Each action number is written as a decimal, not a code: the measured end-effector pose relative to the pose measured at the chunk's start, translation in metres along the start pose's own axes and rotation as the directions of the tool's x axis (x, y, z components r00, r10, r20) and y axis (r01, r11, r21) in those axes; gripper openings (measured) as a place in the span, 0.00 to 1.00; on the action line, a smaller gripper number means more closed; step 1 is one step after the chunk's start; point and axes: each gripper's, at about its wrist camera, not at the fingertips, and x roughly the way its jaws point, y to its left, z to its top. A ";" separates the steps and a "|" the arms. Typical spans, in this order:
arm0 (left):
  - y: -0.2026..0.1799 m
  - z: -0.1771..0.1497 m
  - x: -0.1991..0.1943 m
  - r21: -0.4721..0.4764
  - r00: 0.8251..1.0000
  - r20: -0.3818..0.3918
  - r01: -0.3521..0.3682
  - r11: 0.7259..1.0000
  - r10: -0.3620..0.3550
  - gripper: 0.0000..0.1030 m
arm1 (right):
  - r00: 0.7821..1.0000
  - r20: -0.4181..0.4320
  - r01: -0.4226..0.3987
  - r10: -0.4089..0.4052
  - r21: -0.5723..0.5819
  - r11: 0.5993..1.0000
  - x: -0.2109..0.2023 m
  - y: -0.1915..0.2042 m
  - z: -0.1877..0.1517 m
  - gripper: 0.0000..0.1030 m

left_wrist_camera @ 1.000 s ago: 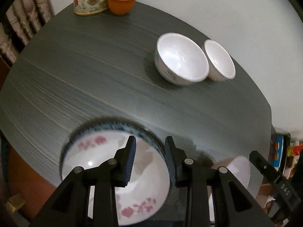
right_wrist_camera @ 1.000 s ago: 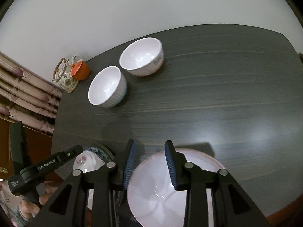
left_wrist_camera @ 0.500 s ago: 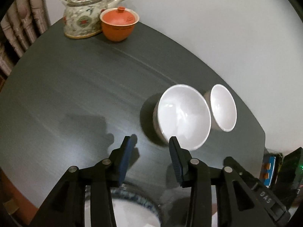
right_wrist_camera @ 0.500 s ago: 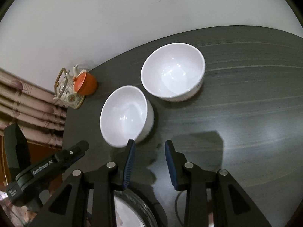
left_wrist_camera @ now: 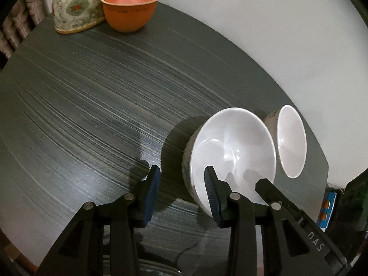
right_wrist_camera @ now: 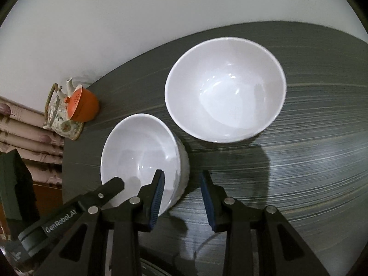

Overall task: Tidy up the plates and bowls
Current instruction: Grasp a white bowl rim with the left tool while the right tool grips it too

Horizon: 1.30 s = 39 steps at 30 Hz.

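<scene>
Two white bowls stand side by side on a dark grey table (left_wrist_camera: 92, 105). In the left wrist view, my left gripper (left_wrist_camera: 181, 184) is open with its jaws on either side of the near bowl's (left_wrist_camera: 230, 147) left rim, the right finger inside the bowl. The far bowl (left_wrist_camera: 291, 142) stands behind it. In the right wrist view, my right gripper (right_wrist_camera: 181, 188) is open over the right rim of the near bowl (right_wrist_camera: 140, 149), its left finger inside. The larger-looking bowl (right_wrist_camera: 225, 99) stands beyond, apart from the fingers.
A floral teapot (left_wrist_camera: 73, 7) and an orange lidded cup (left_wrist_camera: 130, 7) stand at the table's far corner. The rim of a plate (right_wrist_camera: 161, 269) shows dimly under the grippers at the near edge. A white wall lies behind the table.
Both grippers have moved forward from the plates at the near edge to the two white bowls. Both now straddle the rim of the same near bowl, and both have opened wider.
</scene>
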 end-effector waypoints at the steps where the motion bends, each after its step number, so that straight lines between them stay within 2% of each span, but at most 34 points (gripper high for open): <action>1: 0.000 0.000 0.002 0.001 1.000 0.001 -0.003 1.000 0.003 0.31 | 1.000 0.000 0.004 -0.004 -0.003 1.000 0.002 0.000 0.000 0.32; 2: 0.000 0.000 0.004 0.002 1.000 0.002 -0.004 1.000 0.004 0.29 | 1.000 0.005 0.012 -0.012 -0.005 1.000 0.003 0.000 0.000 0.31; 4: -0.001 0.001 0.009 0.007 1.000 -0.001 -0.005 1.000 0.005 0.25 | 1.000 0.007 0.015 -0.015 -0.003 1.000 0.006 -0.001 0.000 0.22; 6: -0.002 -0.001 0.011 0.009 1.000 -0.006 0.004 1.000 -0.004 0.22 | 1.000 0.003 0.008 -0.008 -0.006 1.000 0.011 0.003 0.000 0.20; 8: -0.003 -0.003 0.011 0.013 1.000 -0.005 0.026 1.000 -0.026 0.14 | 1.000 0.004 0.005 -0.005 -0.016 1.000 0.010 0.004 0.000 0.15; 12: -0.007 -0.009 0.007 0.029 1.000 0.006 -0.005 1.000 0.005 0.13 | 1.000 0.003 0.016 -0.016 -0.028 0.999 0.007 0.009 -0.004 0.15; 20: -0.011 -0.041 -0.016 0.035 1.000 0.024 -0.010 0.999 0.009 0.13 | 1.000 0.009 0.003 -0.002 -0.046 0.999 -0.019 0.014 -0.026 0.15; 30: -0.012 -0.067 -0.059 0.045 0.997 0.078 -0.026 0.999 0.022 0.13 | 0.999 0.038 -0.033 0.037 -0.088 0.996 -0.073 0.024 -0.062 0.15; 39: -0.028 -0.114 -0.094 0.073 0.994 0.105 0.000 0.997 -0.007 0.13 | 0.995 0.094 -0.034 0.045 -0.117 0.993 -0.125 0.011 -0.095 0.15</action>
